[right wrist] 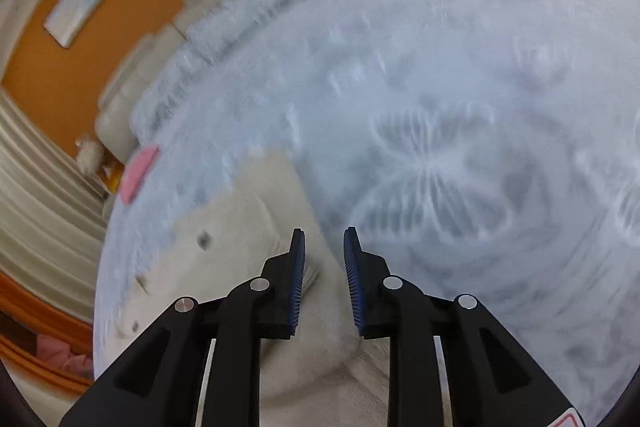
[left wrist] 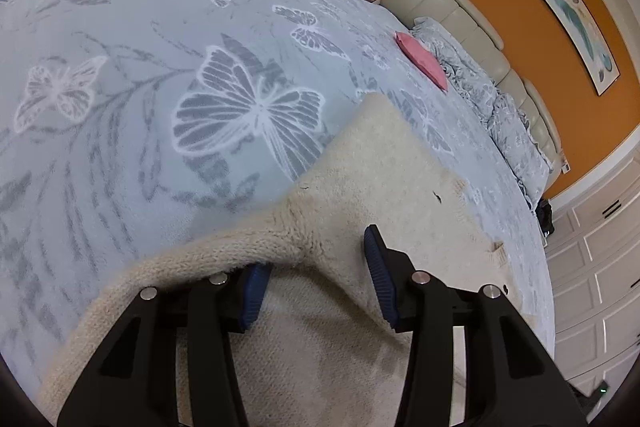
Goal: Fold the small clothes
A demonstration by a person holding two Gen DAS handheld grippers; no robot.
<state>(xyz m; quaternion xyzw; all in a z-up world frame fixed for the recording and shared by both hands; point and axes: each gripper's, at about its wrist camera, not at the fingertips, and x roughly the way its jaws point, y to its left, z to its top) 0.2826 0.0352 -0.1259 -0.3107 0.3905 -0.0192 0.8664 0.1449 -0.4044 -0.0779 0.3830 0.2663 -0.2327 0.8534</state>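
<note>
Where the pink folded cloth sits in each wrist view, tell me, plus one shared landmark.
Left wrist view: pink folded cloth upper right of centre, on the butterfly bedspread, beside the rumpled bedding.
Right wrist view: it is at the left edge, mid-height, blurred, on the bedspread's rim.
Shared landmark: the long framed picture on the orange wall.

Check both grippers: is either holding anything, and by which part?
Nothing is gripped. The left gripper is open, with the cream sweater draped by its thick edge over one finger. The right gripper is open, nothing between its jaws.
</note>
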